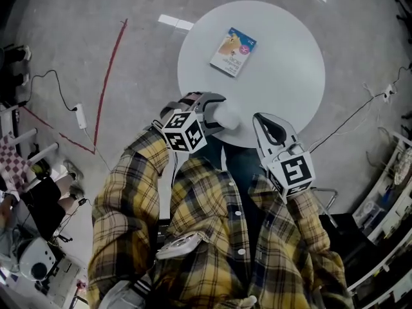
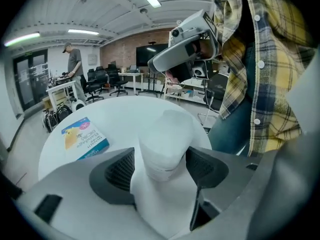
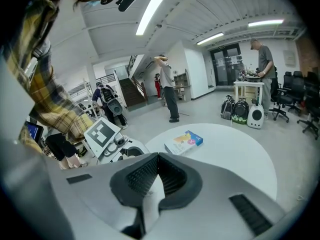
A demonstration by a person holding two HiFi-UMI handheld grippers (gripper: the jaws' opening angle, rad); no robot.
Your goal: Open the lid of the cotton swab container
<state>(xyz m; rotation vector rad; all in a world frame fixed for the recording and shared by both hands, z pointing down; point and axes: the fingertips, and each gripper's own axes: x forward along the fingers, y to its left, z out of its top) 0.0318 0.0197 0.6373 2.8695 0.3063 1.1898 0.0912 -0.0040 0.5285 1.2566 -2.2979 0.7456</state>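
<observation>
The yellow plaid shirt (image 1: 193, 230) of the person carrying my rig fills the bottom of the head view. Just past it sits the left gripper (image 1: 217, 114), its fingers (image 2: 117, 171) spread wide with the cotton swab container (image 2: 167, 144) standing between them. The pads flank it closely on either side, but I don't read them as pressing on it. The container is at the near edge of the round white surface (image 1: 290, 37). I cannot tell whether it rests squarely there.

The right gripper (image 1: 259, 118) hangs just beside the left fingertips and apart from the container. Its fingers (image 3: 140, 176) are pressed together with nothing between them. Well beyond both sets of fingertips, a blue and yellow packet (image 1: 233, 51) lies flat.

The container looks like a smooth white plastic tub, so I expect it to be light, thin-walled and slippery. A hard squeeze might flex it, and a weak one could let it spin or slide. A ridged band crosses it level with the left pads, and I cannot say which end carries the lid. I would clamp the body firmly across its width with the left fingers. Then I would bring the right fingers to the lid's rim, where it is stiffest, and pry or twist there.
</observation>
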